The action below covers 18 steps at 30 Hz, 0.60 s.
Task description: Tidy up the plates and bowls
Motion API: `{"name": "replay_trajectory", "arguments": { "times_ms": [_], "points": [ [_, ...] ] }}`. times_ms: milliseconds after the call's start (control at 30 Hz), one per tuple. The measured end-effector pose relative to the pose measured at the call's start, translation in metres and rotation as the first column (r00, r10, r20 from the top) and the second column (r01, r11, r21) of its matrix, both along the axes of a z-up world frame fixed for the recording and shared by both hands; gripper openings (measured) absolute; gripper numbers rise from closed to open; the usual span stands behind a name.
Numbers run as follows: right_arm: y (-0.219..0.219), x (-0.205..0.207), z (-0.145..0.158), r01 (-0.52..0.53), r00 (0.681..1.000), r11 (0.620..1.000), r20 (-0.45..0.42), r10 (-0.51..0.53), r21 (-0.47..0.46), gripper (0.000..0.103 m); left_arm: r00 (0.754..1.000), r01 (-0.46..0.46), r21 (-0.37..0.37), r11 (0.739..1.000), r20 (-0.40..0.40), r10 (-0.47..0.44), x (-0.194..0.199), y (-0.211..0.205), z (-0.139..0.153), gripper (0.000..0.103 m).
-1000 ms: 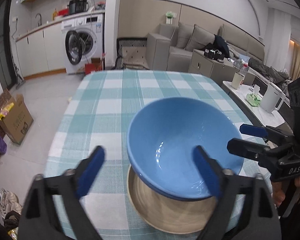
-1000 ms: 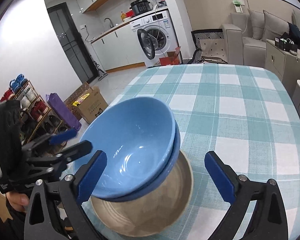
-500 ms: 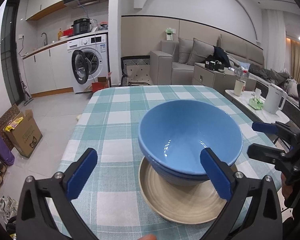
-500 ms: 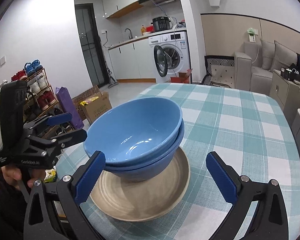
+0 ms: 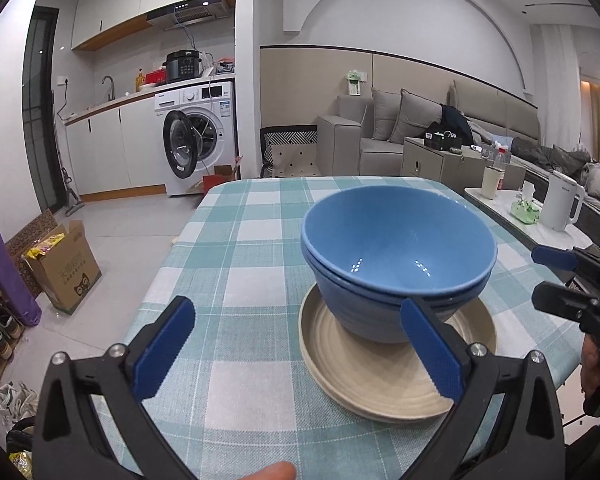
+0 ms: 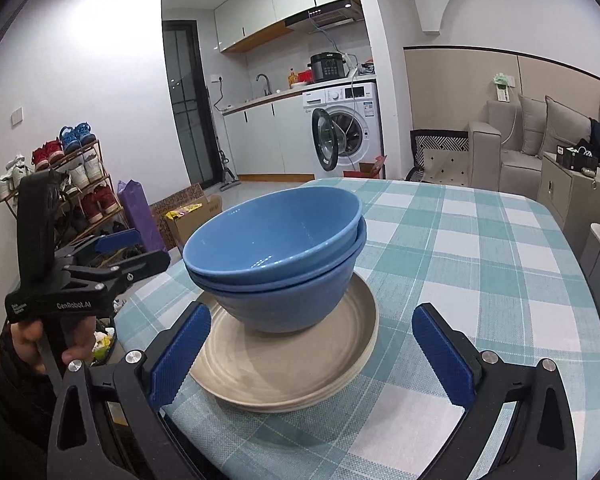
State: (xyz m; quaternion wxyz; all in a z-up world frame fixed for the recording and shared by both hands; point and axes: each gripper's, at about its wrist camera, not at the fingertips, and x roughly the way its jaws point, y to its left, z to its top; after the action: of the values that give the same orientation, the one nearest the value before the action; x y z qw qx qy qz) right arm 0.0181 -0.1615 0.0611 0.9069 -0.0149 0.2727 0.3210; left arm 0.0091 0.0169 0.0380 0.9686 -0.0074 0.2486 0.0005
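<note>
Two blue bowls are nested, the upper bowl [image 5: 396, 236] [image 6: 276, 232] inside the lower bowl [image 5: 352, 308] [image 6: 284, 304]. They stand on a beige ridged plate [image 5: 380, 376] [image 6: 284, 376] on the teal checked tablecloth [image 5: 240, 248] [image 6: 480, 280]. My left gripper [image 5: 298, 312] [image 6: 152, 246] is open, with its right pad in front of the bowls and nothing held. My right gripper [image 6: 312, 316] [image 5: 538, 278] is also open, a little short of the plate on the opposite side, and holds nothing.
The stack sits near the table's front corner, with the cloth's edge just below both grippers. A cardboard box [image 5: 60, 268] and a shoe rack [image 6: 60, 184] stand on the floor to the left. A side table with a white kettle [image 5: 560, 204] is on the right.
Both grippers have drawn back and lower, away from the bowls. The upper bowl, tilted and off-centre a second ago, now rests level in the lower one.
</note>
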Motion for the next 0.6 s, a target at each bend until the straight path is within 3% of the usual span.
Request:
{"name": "replay_trajectory", "arguments": {
  "times_ms": [167,300,600],
  "points": [
    [-0.009,-0.007,-0.009,0.022,1.0,0.999,-0.007,-0.021,0.036,0.102,1.0,0.022,-0.012,1.0,0.006,-0.022,-0.003,-0.005,-0.009,0.103],
    [-0.013,-0.013,-0.014,0.053,0.998,0.998,0.018,-0.054,0.014,0.102,1.0,0.018,0.006,1.0,0.017,-0.018,-0.006,-0.007,-0.011,0.103],
    [-0.01,-0.02,-0.015,0.017,0.998,1.0,0.062,-0.018,0.018,0.102,1.0,-0.002,-0.029,1.0,0.024,0.002,-0.01,-0.003,-0.015,0.103]
  ]
}}
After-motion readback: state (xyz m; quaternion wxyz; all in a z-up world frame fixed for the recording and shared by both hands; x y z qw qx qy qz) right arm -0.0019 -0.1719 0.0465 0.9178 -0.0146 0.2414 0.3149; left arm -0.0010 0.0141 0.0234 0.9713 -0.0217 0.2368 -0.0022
